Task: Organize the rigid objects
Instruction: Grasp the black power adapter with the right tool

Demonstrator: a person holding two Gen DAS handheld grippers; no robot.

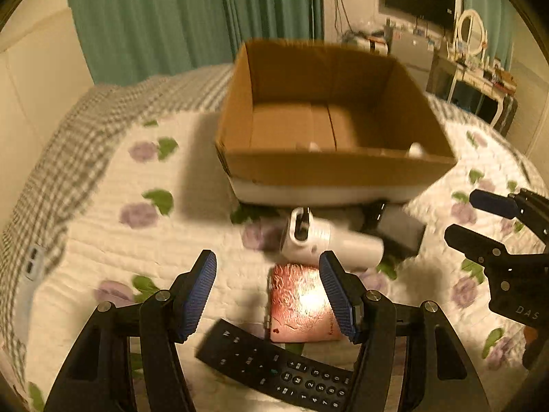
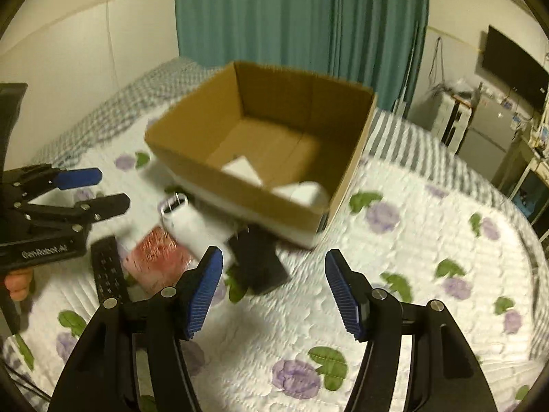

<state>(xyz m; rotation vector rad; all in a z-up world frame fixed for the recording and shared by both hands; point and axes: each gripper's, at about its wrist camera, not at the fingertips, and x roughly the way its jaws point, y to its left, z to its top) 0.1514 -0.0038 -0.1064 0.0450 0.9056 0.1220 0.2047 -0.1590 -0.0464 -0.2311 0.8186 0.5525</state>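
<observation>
An open cardboard box (image 1: pixel 336 168) (image 2: pixel 240 189) stands on the bed with white pieces (image 2: pixel 302 192) inside. In front of it lie a white handheld device (image 1: pixel 326 240) (image 2: pixel 192 226), a shiny red card pack (image 1: pixel 302 302) (image 2: pixel 154 257), a black remote (image 1: pixel 274 370) (image 2: pixel 108 271) and a dark flat object (image 1: pixel 401 230) (image 2: pixel 257 261). My left gripper (image 1: pixel 267 274) (image 2: pixel 106 189) hovers open above the red pack, nothing between its pads. My right gripper (image 2: pixel 274 267) (image 1: pixel 480 216) is open over the quilt beside the dark object, holding nothing.
The bed carries a white quilt (image 2: pixel 429 240) with purple flowers and a checked cover (image 1: pixel 68 158) at its far side. Green curtains (image 1: pixel 192 17) hang behind. A dresser with a mirror (image 1: pixel 473 34) and a wall screen (image 2: pixel 514 65) stand at the right. Fingers (image 2: pixel 17 285) show at the left edge.
</observation>
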